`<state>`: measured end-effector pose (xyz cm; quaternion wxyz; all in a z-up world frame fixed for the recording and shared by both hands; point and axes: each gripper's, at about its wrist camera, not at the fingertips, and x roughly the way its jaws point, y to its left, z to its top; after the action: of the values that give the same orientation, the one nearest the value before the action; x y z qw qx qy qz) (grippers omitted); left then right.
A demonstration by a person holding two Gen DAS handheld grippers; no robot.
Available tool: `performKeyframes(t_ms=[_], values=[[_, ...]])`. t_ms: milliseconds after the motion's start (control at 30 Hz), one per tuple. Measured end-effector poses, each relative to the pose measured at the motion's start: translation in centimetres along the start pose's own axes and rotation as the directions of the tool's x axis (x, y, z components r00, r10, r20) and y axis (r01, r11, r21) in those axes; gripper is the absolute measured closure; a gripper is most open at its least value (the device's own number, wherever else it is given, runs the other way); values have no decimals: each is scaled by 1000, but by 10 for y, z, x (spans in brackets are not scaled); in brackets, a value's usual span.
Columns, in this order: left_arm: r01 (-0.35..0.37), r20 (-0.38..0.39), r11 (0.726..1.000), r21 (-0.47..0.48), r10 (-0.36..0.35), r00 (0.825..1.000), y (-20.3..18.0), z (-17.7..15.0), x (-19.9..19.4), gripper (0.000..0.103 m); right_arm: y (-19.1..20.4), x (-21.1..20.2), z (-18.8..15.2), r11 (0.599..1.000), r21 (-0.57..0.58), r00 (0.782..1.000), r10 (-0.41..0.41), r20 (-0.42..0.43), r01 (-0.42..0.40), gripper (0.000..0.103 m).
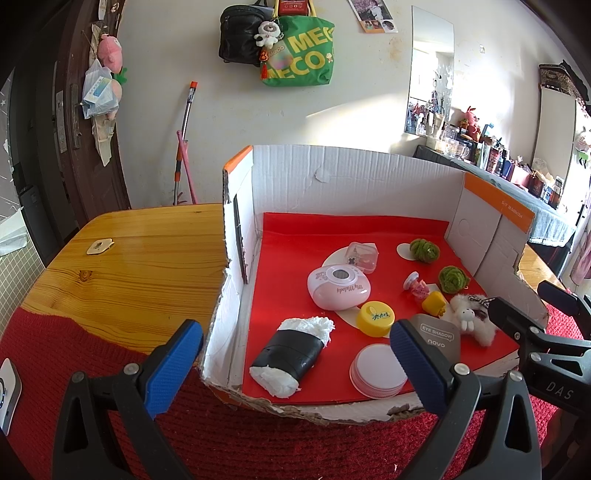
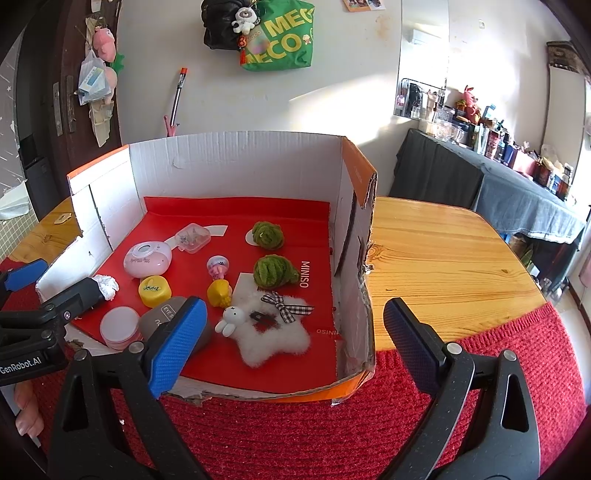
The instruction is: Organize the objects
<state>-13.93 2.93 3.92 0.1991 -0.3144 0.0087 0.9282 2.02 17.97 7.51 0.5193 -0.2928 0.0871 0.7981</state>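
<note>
— What is hanging on the wall (image 1: 229, 122)?
— A green bag (image 1: 301, 51) and a black bag (image 1: 240, 35) are hanging high on it, a mirror (image 1: 430, 74) is leaning further right, and a mop handle (image 1: 185, 122) is resting against it lower down, left of the bags.

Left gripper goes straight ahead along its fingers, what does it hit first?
Likely the black-wrapped white roll lying just inside the cardboard box, after clearing its torn front edge. The left gripper is open and holds nothing; depth is uncertain.
</note>
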Motion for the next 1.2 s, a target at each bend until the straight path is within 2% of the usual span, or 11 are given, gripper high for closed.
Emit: performKeyframes(t_ms=[1200], values=[[6, 3, 1000, -27, -6, 1000, 4, -1, -1, 0, -3, 1, 1, 1000, 13, 1000, -26, -8, 26, 4]])
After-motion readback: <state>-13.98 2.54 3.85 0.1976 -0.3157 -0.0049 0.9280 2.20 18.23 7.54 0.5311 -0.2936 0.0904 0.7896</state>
